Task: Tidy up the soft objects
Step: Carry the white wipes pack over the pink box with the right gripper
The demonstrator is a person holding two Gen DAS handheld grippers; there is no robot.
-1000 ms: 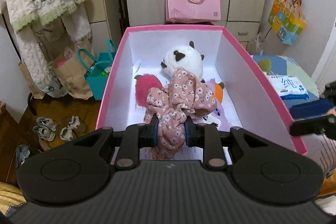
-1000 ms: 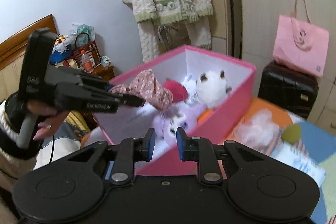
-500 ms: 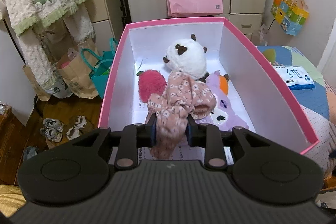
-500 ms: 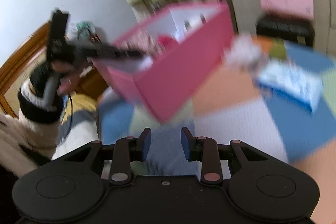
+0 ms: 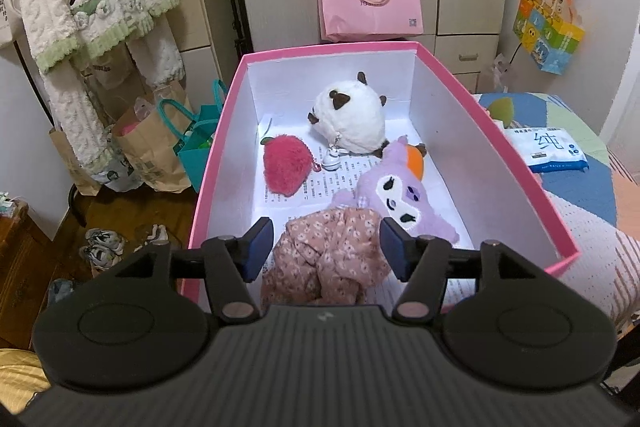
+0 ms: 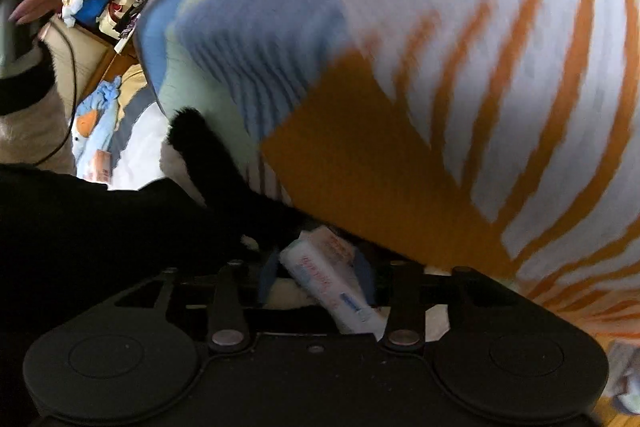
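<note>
Bed: patchwork quilt (image 5: 580, 195) of blue, green, orange and white squares.
On the quilt: open pink cardboard box (image 5: 516, 163) with white inside; flat white-and-blue wipes packet (image 5: 554, 149) just beside the box.
Wooden floor (image 5: 80, 223): small pale shoes (image 5: 104, 243); brown paper bags (image 5: 140, 151); teal bag (image 5: 198, 147).

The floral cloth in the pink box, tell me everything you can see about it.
The floral cloth is soft pink fabric printed with small pale flowers, crumpled into a loose heap. It lies on the printed paper at the near end of the pink box, between the open fingers of the left gripper, which do not clamp it. Its far edge touches the purple plush.
</note>
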